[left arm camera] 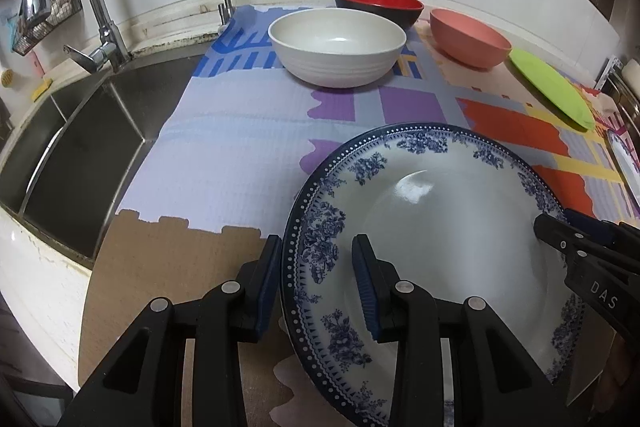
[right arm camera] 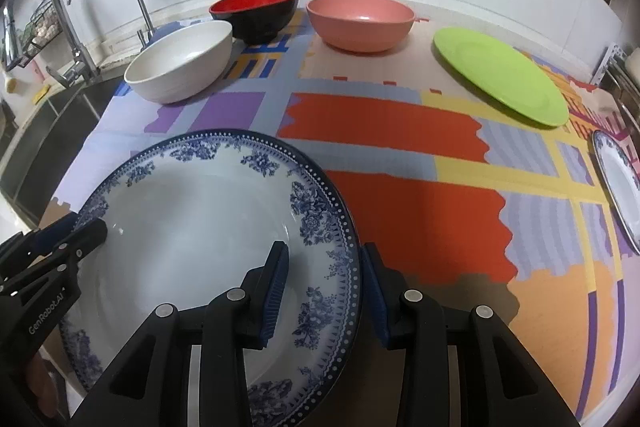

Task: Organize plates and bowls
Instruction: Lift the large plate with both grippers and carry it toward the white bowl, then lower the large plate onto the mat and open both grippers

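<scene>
A large blue-and-white floral plate [left arm camera: 440,211] [right arm camera: 192,219] is held between both grippers over the near part of the colourful mat [left arm camera: 224,147]. My left gripper [left arm camera: 318,247] clamps its left rim, one pad under the edge and one inside the well. On the opposite rim my right gripper [right arm camera: 326,251] grips the same way. Each gripper shows at the far side of the other's view. Further back stand a white bowl [left arm camera: 336,43] [right arm camera: 180,59], a red-and-black bowl [left arm camera: 378,3] [right arm camera: 256,11] and a pink bowl [left arm camera: 468,35] [right arm camera: 360,23].
A lime green plate [right arm camera: 500,75] lies at the back right, and a second blue-and-white plate [right arm camera: 618,183] sits at the right edge. A steel sink [left arm camera: 80,131] with two faucets [left arm camera: 100,27] borders the mat on the left. The wall runs behind the bowls.
</scene>
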A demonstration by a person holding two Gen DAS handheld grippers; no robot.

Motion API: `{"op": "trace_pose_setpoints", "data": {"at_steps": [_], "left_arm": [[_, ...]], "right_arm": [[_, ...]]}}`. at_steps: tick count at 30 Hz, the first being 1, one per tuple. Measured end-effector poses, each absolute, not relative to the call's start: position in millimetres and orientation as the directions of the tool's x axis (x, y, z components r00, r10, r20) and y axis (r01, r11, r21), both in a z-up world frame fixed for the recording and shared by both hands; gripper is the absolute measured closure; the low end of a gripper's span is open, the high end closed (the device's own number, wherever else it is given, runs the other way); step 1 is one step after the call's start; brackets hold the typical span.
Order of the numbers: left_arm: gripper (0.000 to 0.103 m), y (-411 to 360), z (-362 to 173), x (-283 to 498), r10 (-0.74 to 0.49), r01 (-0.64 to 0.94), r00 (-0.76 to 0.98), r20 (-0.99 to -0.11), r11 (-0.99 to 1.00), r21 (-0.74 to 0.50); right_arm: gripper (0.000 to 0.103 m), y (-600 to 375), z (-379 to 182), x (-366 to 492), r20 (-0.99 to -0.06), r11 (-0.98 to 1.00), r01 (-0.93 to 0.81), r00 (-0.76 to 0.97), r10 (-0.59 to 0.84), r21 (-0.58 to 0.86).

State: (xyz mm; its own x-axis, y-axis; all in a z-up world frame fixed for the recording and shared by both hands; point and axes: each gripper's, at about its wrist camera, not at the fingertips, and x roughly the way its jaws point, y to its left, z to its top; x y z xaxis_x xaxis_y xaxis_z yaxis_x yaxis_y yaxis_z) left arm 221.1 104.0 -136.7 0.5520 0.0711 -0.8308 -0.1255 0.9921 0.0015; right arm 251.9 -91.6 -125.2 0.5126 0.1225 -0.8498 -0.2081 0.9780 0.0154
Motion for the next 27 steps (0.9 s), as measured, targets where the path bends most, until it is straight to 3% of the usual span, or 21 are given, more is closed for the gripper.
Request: {"op": "trace_pose_setpoints", "data": {"at_steps": [10, 15, 27], "left_arm": [[0.066, 104.0, -135.1, 221.5, 0.069, -0.119, 0.560, -0.826, 0.993, 0.002], [0.058, 101.9, -127.8, 220.6, 0.073, -0.111, 0.581, -0.811, 0.994, 0.010], [0.027, 78.3, -97.6, 219.6, -0.001, -0.011, 0.661, -0.750, 1.000, -0.011]], "right_arm": [[0.064, -90.3, -129.6, 253.9, -0.867, 0.978, -0.208, 0.485, 0.118, 0.016], [0.051, -93.9, -124.9, 253.5, -0.856, 0.982, -0.186, 0.506, 0.107, 0.012], [0.051, -114.5, -100.5, 242.0, -0.821, 0.991, -0.131, 0.562, 0.098, 0.028]]}}
